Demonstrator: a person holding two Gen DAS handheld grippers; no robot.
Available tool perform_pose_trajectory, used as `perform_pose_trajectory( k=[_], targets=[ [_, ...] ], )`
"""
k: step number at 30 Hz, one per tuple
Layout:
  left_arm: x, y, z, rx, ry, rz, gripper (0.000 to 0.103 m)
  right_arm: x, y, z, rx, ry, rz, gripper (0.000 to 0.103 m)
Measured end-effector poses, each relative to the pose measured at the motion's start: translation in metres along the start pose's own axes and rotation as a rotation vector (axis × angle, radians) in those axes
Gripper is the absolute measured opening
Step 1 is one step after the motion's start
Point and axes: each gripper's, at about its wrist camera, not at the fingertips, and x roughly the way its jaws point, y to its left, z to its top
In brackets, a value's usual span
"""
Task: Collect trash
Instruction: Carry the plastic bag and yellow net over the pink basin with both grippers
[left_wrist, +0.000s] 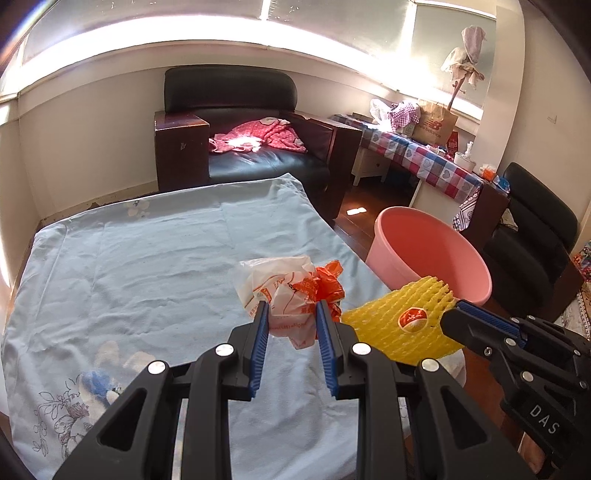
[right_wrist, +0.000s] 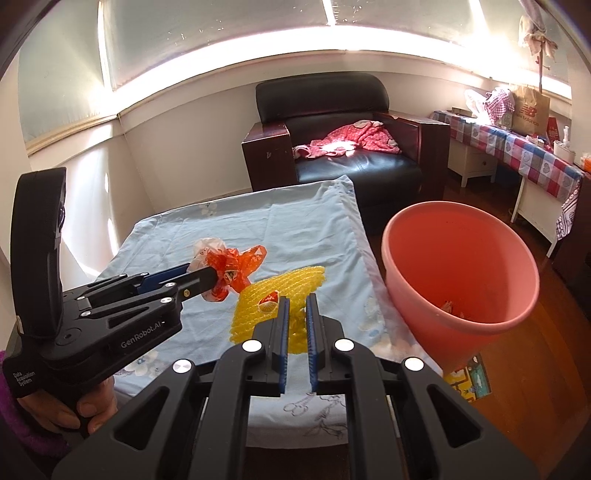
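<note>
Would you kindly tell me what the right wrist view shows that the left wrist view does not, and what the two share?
Only the right wrist view shows scraps at the bottom of the pink bucket and the person's hand holding the left gripper.

Only the left wrist view shows the black chair beyond the bucket.

Both show the left gripper shut on the crumpled plastic bag, the right gripper shut on the yellow foam fruit net, the blue sheet and the armchair.

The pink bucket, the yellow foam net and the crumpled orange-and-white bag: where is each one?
pink bucket (right_wrist: 517, 254): right wrist view, far inner wall.
yellow foam net (left_wrist: 384, 317): left wrist view, mesh left of its sticker.
orange-and-white plastic bag (left_wrist: 291, 295): left wrist view, crumpled middle.
</note>
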Motion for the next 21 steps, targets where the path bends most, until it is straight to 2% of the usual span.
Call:
perform_pose_trajectory(
  k=[7, 21],
  targets=[
    [0.0, -0.021, -0.002, 0.039, -0.001, -0.034, 0.025, -0.015, -0.013, -0.004, 0.014, -0.025, -0.04, 0.009],
    [0.009, -0.053, 0.016, 0.081, -0.022, -0.101, 0.025, -0.028, -0.033, -0.001, 0.056, -0.063, -0.107, 0.009]
  ],
)
